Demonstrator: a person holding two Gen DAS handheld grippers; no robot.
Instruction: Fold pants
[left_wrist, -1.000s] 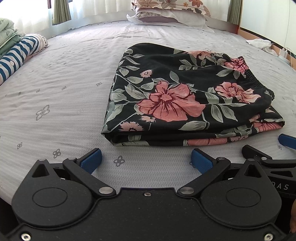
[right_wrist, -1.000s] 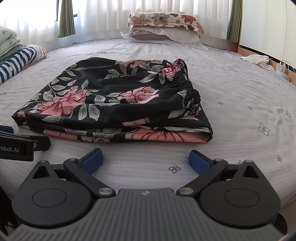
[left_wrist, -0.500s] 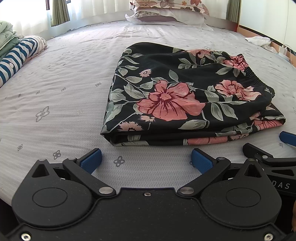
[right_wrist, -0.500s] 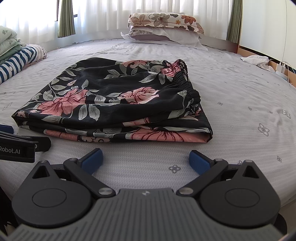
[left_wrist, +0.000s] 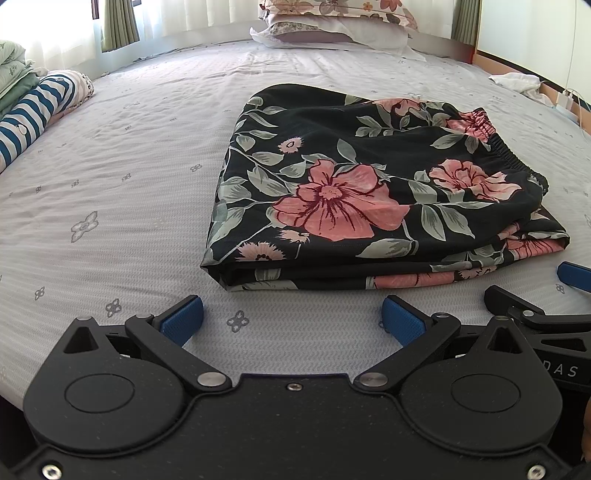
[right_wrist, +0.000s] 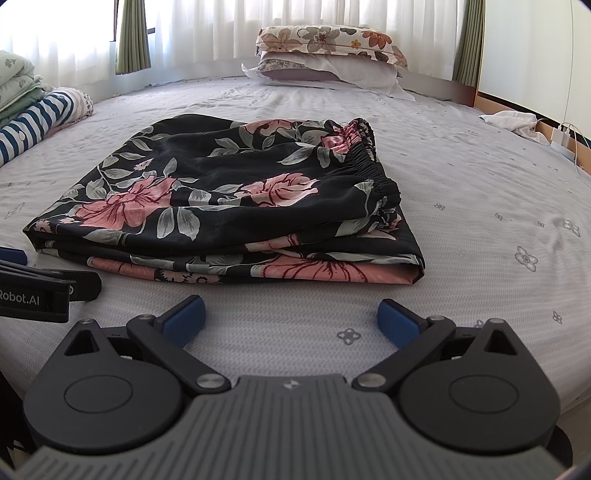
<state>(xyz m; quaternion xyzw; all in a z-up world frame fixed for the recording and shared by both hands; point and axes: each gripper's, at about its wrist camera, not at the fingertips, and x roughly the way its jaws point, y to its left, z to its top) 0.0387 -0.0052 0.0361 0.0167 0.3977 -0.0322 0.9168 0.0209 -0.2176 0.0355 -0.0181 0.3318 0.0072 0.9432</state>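
Left hand-held gripper (left_wrist: 291, 317) and right hand-held gripper (right_wrist: 290, 315) are hovering spread and empty, just short of the folded pants (left_wrist: 369, 192) lying on the bed (left_wrist: 129, 166), suggesting folding is complete.

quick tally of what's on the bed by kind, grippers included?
Floral pants, folded: 1
Pillows, stacked at the headboard: 2
Striped roll: 1
Folded green bedding: 1 pile
White cloth at the bed's edge: 1
Grippers, both open: 2 (left gripper, right gripper)
Total: 8
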